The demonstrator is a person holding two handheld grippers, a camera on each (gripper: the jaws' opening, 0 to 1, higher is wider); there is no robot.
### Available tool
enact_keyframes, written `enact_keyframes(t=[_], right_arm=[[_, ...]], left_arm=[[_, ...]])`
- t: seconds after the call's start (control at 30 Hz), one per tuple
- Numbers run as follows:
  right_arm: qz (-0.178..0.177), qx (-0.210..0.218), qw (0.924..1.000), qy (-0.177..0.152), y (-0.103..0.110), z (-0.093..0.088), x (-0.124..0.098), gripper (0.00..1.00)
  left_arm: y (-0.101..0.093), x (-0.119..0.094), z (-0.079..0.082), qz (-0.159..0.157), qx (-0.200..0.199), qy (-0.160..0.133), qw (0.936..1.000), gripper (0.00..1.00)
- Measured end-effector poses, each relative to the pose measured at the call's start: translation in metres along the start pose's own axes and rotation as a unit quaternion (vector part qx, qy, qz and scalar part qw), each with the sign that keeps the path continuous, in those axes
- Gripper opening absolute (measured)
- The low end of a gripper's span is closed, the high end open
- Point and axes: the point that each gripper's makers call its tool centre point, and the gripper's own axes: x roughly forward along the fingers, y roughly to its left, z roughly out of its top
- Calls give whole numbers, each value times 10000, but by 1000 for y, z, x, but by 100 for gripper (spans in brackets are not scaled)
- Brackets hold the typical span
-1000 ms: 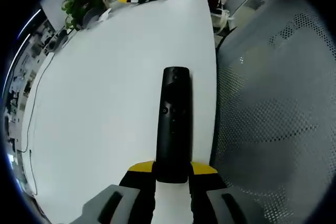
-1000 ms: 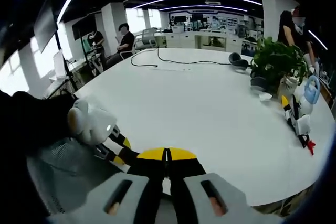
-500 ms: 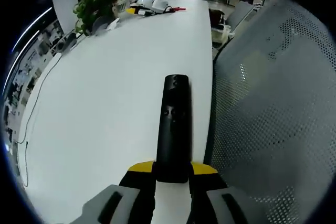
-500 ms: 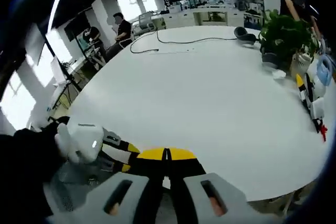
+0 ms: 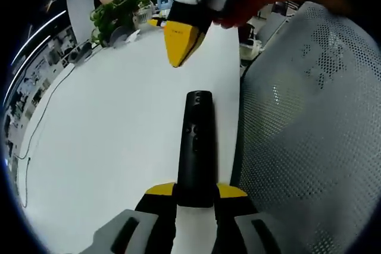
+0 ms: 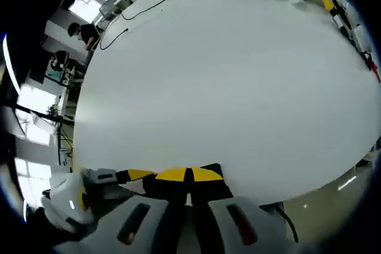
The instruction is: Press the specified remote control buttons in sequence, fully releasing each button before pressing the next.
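Clamping one black remote control (image 5: 197,147) by its near end, the left gripper (image 5: 196,197) holds it over the white table (image 5: 107,129). Right gripper (image 5: 178,43) hovers beyond the remote's far end, jaws together. One potted plant (image 5: 116,13) stands at the table's far end.

open-plan office: long white meeting table (image 6: 238,87), mesh chair (image 5: 309,147), potted plant (image 5: 116,13).

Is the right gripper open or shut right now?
Shut: the right gripper has its yellow tips pressed together, no gap, nothing between them, above the white table.
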Motion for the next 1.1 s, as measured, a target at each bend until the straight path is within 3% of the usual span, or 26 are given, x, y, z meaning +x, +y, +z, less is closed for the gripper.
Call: enact_keyframes(t=[0.1,0.3,0.37,0.4,0.57,0.7,0.87,1.1], right_arm=[[-290,-5,9988,395,-13,-17,4,0],[-449,-151,9976,503,-18,-17,16,0],[-749,-307,9937,779,-28,-25,16,0],[-788,-360,9933,762,-29,-26,18,0],[-733,-510,9937,673,-27,-23,19,0],[-836,-663,9912,782,-34,-26,20,0],[-524,-508,9947,718,-28,-21,21,0],[-529,-441,9920,1061,-28,-34,26,0]], left_arm=[[0,0,0,-5,13,-72,10000,24],[-1,1,0,-32,78,-64,9999,24],[-1,1,0,-24,90,-59,9999,24],[-1,1,0,-17,106,-59,9999,24],[-1,2,0,-44,122,-54,9999,24],[-2,3,1,-75,160,54,9998,24],[-2,3,1,-119,235,124,9996,24],[-2,4,2,-163,307,141,9993,24]])
